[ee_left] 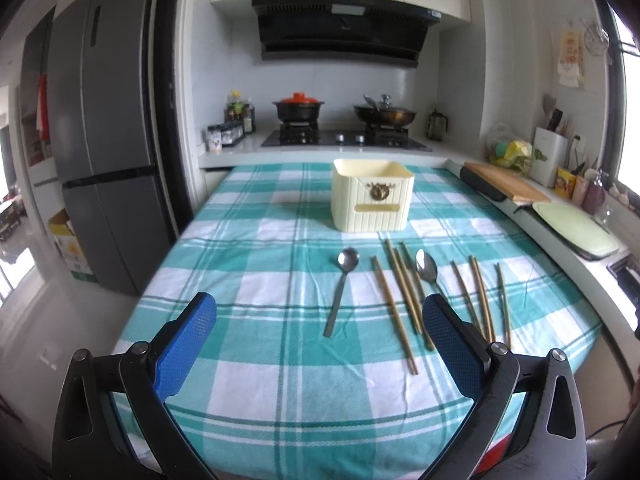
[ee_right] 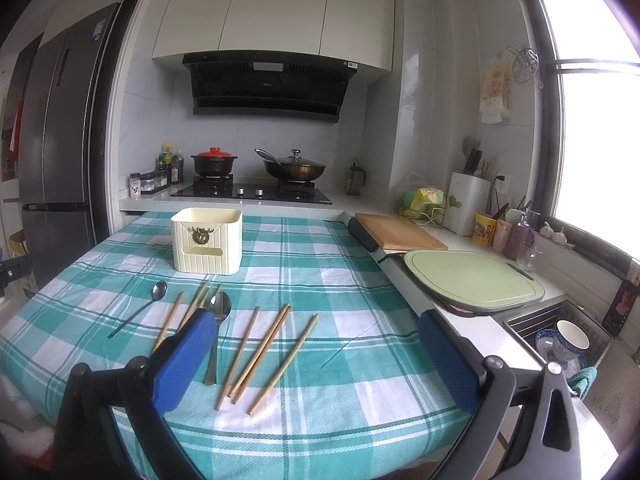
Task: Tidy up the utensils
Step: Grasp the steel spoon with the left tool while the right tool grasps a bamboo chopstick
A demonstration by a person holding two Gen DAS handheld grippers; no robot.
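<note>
A cream utensil holder (ee_left: 372,195) (ee_right: 207,240) stands upright at the back of the teal checked tablecloth (ee_left: 256,320) (ee_right: 340,360). In front of it lie two steel spoons, the left spoon (ee_left: 341,286) (ee_right: 141,308) and the right spoon (ee_left: 426,266) (ee_right: 218,328), among several wooden chopsticks (ee_left: 394,312) (ee_right: 260,354). My left gripper (ee_left: 320,312) hovers open over the near cloth, its blue fingers (ee_left: 188,344) either side of the left spoon's handle end. My right gripper (ee_right: 318,332) is open above the right-hand chopsticks, holding nothing.
A counter runs along the right with a wooden board (ee_right: 398,232), a green cutting board (ee_right: 472,278) and a sink (ee_right: 560,336) holding a cup. Behind the table is a stove (ee_left: 344,138) with two pots. A grey fridge (ee_left: 104,140) stands left.
</note>
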